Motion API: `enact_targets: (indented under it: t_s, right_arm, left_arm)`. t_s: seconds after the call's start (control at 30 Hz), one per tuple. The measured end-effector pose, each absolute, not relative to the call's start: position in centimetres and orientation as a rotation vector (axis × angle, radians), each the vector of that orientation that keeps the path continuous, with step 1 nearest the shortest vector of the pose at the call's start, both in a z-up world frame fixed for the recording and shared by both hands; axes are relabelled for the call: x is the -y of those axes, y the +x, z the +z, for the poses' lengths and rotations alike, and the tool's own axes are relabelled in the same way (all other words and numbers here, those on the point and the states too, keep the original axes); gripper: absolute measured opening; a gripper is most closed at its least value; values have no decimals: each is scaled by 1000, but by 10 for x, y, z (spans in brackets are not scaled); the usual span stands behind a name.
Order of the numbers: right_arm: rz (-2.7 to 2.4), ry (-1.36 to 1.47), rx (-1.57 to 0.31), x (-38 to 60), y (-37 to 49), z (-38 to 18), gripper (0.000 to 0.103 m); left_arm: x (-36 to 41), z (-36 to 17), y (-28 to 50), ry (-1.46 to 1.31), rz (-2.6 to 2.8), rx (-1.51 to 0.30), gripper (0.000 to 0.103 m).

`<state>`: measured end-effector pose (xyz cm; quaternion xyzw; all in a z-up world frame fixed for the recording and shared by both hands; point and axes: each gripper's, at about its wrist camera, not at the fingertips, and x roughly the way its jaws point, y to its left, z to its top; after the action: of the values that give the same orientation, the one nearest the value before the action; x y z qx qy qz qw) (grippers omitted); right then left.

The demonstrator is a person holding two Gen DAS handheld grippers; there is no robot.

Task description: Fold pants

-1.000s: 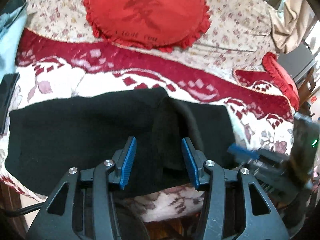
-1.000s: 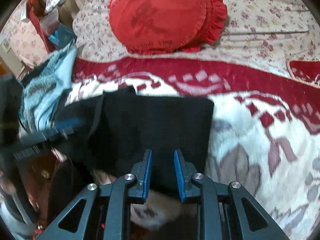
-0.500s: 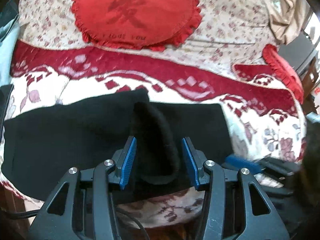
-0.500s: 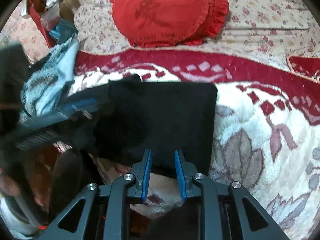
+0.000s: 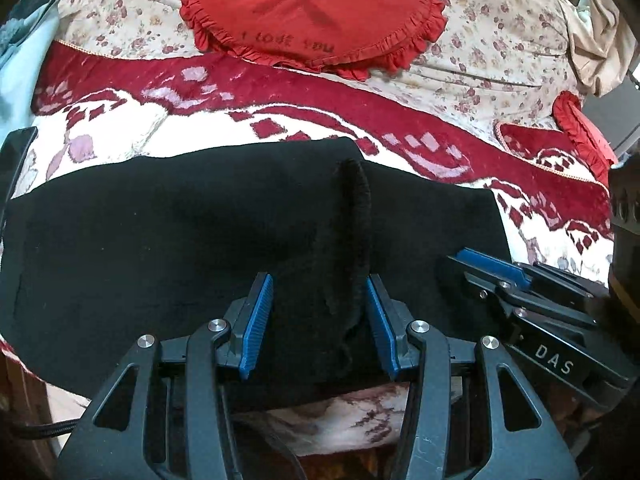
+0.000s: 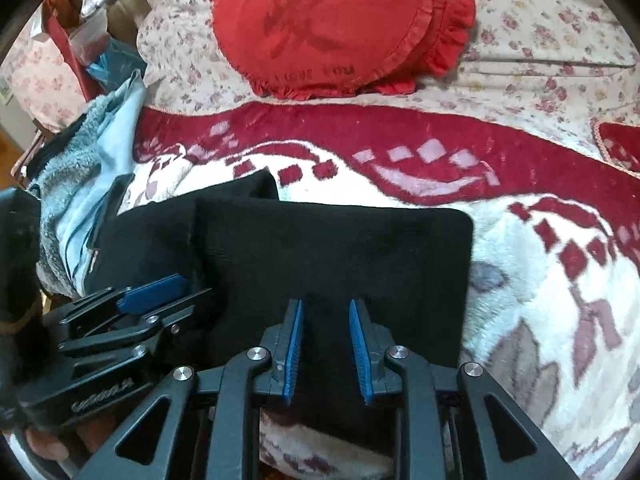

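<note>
The black pants lie folded lengthwise across a red and white blanket. A raised ridge of black cloth runs up from between the blue pads of my left gripper, whose jaws stand wide apart around it. My right gripper is over the near edge of the pants, with jaws parted and black cloth between them. It shows in the left wrist view at the pants' right end. The left gripper shows in the right wrist view.
A red ruffled round cushion lies at the back on a floral cover. A second red cushion is at the right. A light blue fleece and a dark phone lie at the left.
The raised fold between the left jaws has narrowed into a thin upright ridge. The right gripper has come closer to the left gripper and further over the pants' edge.
</note>
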<state>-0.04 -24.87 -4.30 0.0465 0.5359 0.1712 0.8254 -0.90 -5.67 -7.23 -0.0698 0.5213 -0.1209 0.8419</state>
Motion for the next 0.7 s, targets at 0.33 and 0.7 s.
enact_targets:
  t_s: [0.33,0.7]
  right_arm:
    - [399,80,-1108,239,-11,-22,23]
    - [477,33,-1135,193,-15,-34,23]
  left_arm:
    - [38,-61,-23,-168,-229,-1092,46]
    - [4,-52,-39,-214,-169,-1079,46]
